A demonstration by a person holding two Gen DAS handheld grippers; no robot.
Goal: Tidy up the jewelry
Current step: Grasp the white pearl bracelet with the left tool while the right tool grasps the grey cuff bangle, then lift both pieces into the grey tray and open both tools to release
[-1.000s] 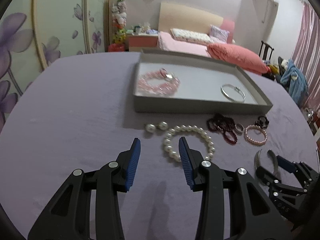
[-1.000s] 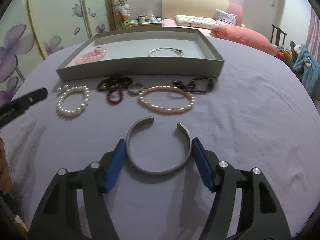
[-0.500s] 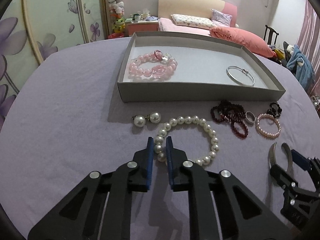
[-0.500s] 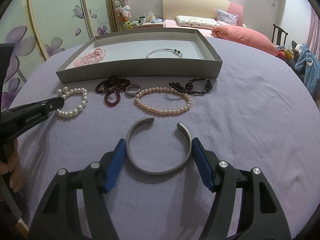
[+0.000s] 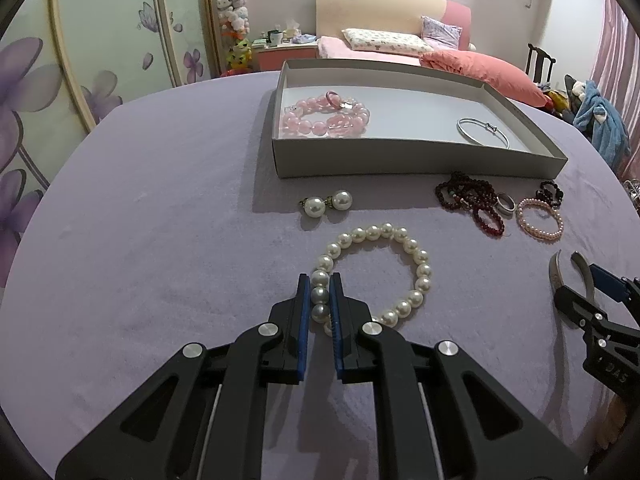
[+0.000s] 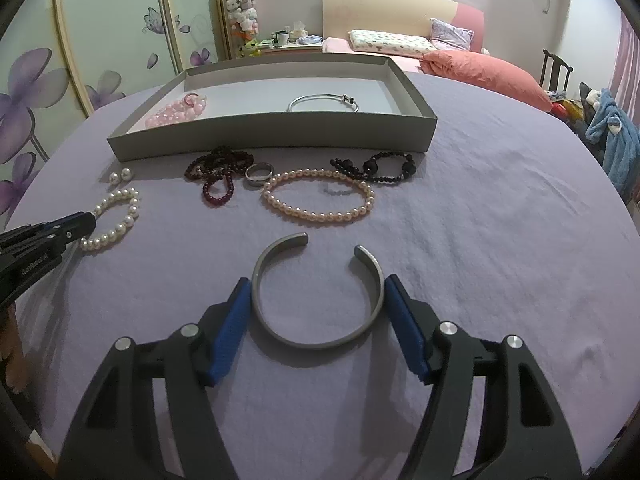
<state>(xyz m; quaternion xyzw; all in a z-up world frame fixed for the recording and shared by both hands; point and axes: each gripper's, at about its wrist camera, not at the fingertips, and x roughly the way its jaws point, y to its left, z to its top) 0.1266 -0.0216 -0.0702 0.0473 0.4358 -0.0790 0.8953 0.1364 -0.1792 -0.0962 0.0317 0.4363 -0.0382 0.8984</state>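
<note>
Lavender cloth point(image 6: 500, 208) covers the table, and a bedroom with a pink bed point(image 5: 400, 46) is seen beyond its far edge. At the far middle of the cloth a shallow grey tray point(image 6: 280, 134) is set, in which a pink bead bracelet point(image 5: 326, 116) lies at the left and a thin silver bangle point(image 6: 322, 101) further right.

In the left wrist view, the white pearl bracelet point(image 5: 376, 276) lies on the cloth, and its near-left stretch of pearls is caught between the blue pads of the left gripper point(image 5: 320, 294), which is tilted downward toward the cloth. The jaws are clenched narrowly on those pearls; the remainder of the loop is spread out to the right and far side. Two pearl earrings point(image 5: 326, 204) are placed just beyond it, short of the tray's near wall.

In the right wrist view, an open grey metal cuff point(image 6: 316, 292) is seen flat on the cloth inside the right gripper point(image 6: 316, 300), its gap turned to the far side. The gripper is likewise angled downward. Its jaws are spread wide, with the pads set against or just beside the cuff's two outer sides; whether pressure is applied cannot be told.

Between cuff and tray, a dark red bead strand point(image 6: 218, 174), a silver ring point(image 6: 259, 173), a pinkish pearl necklace point(image 6: 318, 198) and a black bead bracelet point(image 6: 376, 167) are laid in a row.
</note>
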